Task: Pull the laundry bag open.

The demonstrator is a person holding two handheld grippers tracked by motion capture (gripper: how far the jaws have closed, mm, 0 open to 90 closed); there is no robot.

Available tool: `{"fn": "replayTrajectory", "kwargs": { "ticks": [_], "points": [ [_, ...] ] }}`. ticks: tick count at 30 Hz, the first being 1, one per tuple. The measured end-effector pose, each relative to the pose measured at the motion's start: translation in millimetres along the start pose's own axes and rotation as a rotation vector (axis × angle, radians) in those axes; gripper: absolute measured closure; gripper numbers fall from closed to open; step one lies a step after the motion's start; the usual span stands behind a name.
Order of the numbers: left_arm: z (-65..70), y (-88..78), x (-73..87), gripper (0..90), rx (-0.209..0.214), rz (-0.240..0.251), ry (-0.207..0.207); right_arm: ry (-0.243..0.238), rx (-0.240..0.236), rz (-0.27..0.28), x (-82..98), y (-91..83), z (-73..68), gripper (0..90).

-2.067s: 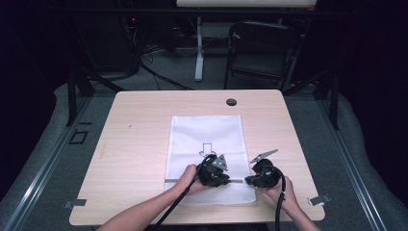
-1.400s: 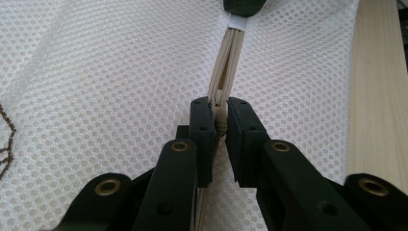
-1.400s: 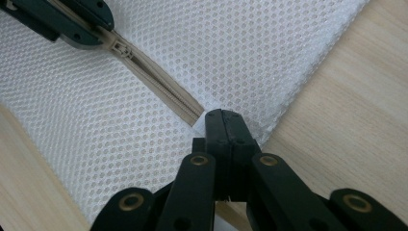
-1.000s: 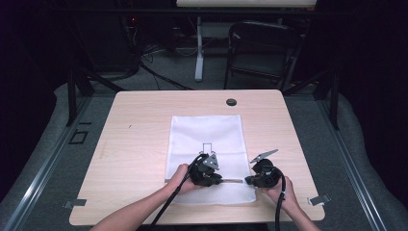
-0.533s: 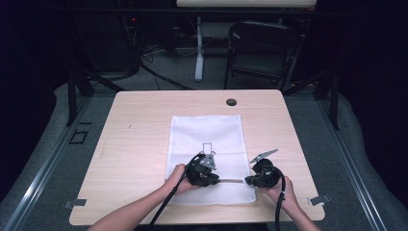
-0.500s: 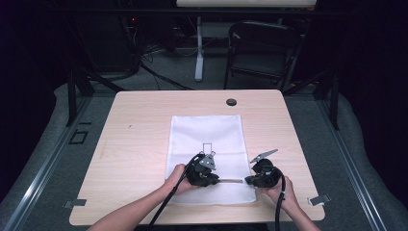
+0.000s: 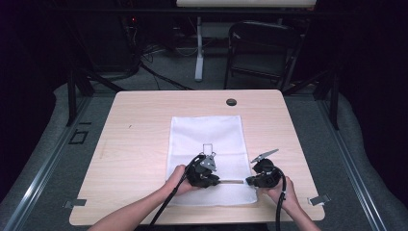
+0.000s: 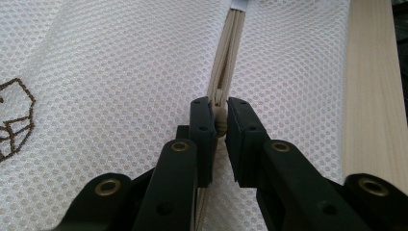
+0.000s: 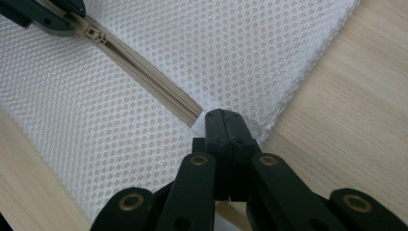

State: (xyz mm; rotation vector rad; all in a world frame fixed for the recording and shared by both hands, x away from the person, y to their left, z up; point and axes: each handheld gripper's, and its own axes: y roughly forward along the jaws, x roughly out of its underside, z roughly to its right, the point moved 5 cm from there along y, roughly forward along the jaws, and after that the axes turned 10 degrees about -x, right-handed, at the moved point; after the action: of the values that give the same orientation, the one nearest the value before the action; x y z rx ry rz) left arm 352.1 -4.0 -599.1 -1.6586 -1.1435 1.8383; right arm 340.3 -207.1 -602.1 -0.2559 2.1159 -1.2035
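Mesh bag (image 7: 206, 144) lies at table (image 7: 134, 144) centre, zipper at its 6 o'clock edge. Left gripper (image 8: 219, 122) pinches the zipper pull (image 8: 220, 126) — right gripper (image 9: 222, 126) clamps the bag's corner. Judgement: pull straight along the teeth toward 9 o'clock, keeping the right anchor taut.

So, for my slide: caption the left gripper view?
Left gripper pinching the zipper pull on a white mesh bag.
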Motion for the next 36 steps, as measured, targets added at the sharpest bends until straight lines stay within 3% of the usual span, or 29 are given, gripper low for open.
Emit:
{"fn": "replayTrajectory", "kwargs": {
  "ticks": [12, 31, 36],
  "points": [
    [-0.3, 0.2, 1.2, 81.4, 0.007, -0.005, 0.008, 0.016, -0.001, -0.015, 2.4, -1.1, -2.8, 90.0],
    [-1.8, -7.4, 7.0, 81.4, 0.015, -0.024, 0.010, -0.005, 0.024, -0.051, 4.7, -3.1, -3.7, 90.0],
    [-2.9, -9.8, 10.3, 81.3, 0.013, -0.031, 0.014, 0.013, 0.007, -0.020, 4.4, -1.0, -6.2, 90.0]
  ]
}}
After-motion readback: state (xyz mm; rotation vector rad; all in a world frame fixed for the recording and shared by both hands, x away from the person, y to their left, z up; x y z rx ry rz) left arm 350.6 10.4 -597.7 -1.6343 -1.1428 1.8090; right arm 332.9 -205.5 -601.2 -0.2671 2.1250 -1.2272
